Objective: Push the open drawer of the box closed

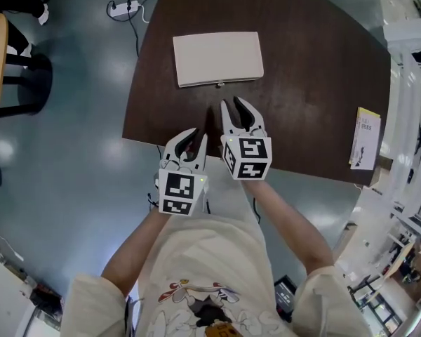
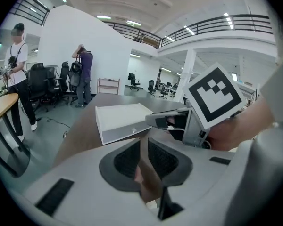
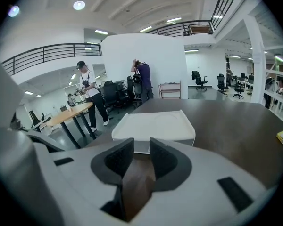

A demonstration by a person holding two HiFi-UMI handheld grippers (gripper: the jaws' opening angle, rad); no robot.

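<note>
Head view has the dark counter (image 1: 316, 83) under me, and the flat white box (image 1: 217, 56) lies on it, well ahead of my hands. My right hand-held gripper (image 1: 235, 104) sits just short of the box, its jaws apart and holding nothing. My left hand-held gripper (image 1: 198, 135) hangs back at the counter's near edge, parted only by a slit and also empty. The drawer front (image 1: 196, 85) faces me; I cannot tell how far it stands out. The box looks light and stiff, likely to slide, so I'd press squarely beside the small knob (image 1: 219, 84).
</note>
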